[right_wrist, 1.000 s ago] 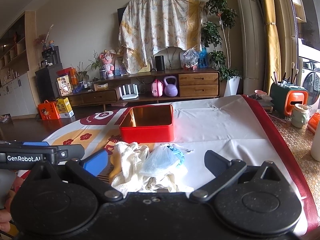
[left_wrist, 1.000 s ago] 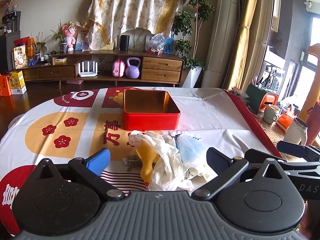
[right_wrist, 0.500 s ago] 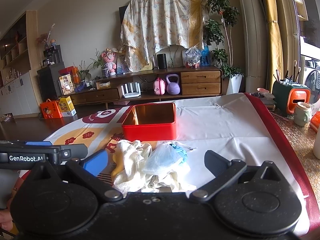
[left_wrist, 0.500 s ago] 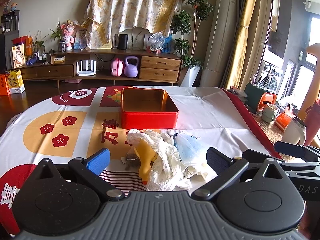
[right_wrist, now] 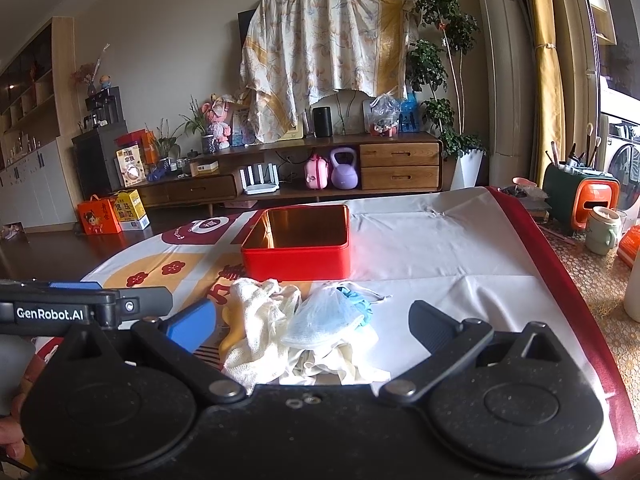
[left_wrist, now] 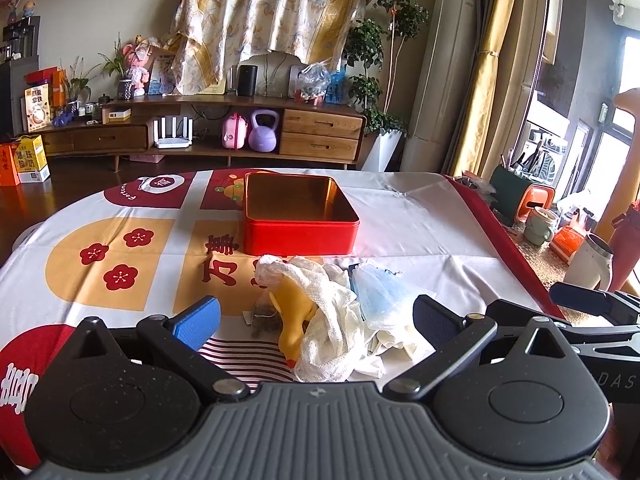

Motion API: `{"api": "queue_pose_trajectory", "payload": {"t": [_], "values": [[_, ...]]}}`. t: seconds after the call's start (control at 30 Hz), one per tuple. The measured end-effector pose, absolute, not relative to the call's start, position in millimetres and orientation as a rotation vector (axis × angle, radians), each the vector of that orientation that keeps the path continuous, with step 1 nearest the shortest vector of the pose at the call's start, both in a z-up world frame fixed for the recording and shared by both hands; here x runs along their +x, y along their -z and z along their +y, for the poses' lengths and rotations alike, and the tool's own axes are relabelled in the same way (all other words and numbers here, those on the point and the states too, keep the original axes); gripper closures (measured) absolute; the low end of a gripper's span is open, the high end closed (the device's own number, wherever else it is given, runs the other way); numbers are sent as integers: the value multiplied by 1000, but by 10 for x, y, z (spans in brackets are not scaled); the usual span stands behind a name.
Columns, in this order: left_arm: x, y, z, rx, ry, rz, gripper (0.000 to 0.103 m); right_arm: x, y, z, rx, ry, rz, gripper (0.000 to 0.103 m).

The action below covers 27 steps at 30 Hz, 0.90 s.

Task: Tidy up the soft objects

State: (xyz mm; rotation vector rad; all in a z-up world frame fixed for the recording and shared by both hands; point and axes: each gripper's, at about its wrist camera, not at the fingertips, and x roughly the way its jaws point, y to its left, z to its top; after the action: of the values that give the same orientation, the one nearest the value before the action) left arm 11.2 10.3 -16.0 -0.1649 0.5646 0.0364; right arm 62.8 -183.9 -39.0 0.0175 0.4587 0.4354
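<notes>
A pile of soft things lies on the tablecloth before an empty red tin point(left_wrist: 300, 220), also in the right wrist view point(right_wrist: 298, 246). The pile holds a white mesh cloth point(left_wrist: 324, 320) point(right_wrist: 256, 320), a yellow soft toy point(left_wrist: 294, 312), a pale blue face mask point(left_wrist: 380, 296) point(right_wrist: 324, 316) and a small tea-bag-like pouch point(left_wrist: 262, 314). My left gripper point(left_wrist: 316, 318) is open, just short of the pile and holding nothing. My right gripper point(right_wrist: 312, 322) is open too, close behind the pile and holding nothing.
The table point(left_wrist: 120, 248) has a white, red and orange cloth. The right gripper's body point(left_wrist: 592, 304) shows at the left view's right edge; the left gripper's body point(right_wrist: 80, 308) at the right view's left. Mugs and a white jug point(left_wrist: 588, 264) stand on a side surface right.
Both cameras have risen slightly and the pile sits a little lower in view. Both grippers stay open; nothing in the pile has moved.
</notes>
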Motion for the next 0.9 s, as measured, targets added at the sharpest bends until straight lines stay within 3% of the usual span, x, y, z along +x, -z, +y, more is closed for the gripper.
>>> {"api": "queue_pose_trajectory", "payload": {"t": [0.9], "values": [[984,524,380,-176,-46,671,0,1200,598,-1640,-107,-495,561,3]]}}
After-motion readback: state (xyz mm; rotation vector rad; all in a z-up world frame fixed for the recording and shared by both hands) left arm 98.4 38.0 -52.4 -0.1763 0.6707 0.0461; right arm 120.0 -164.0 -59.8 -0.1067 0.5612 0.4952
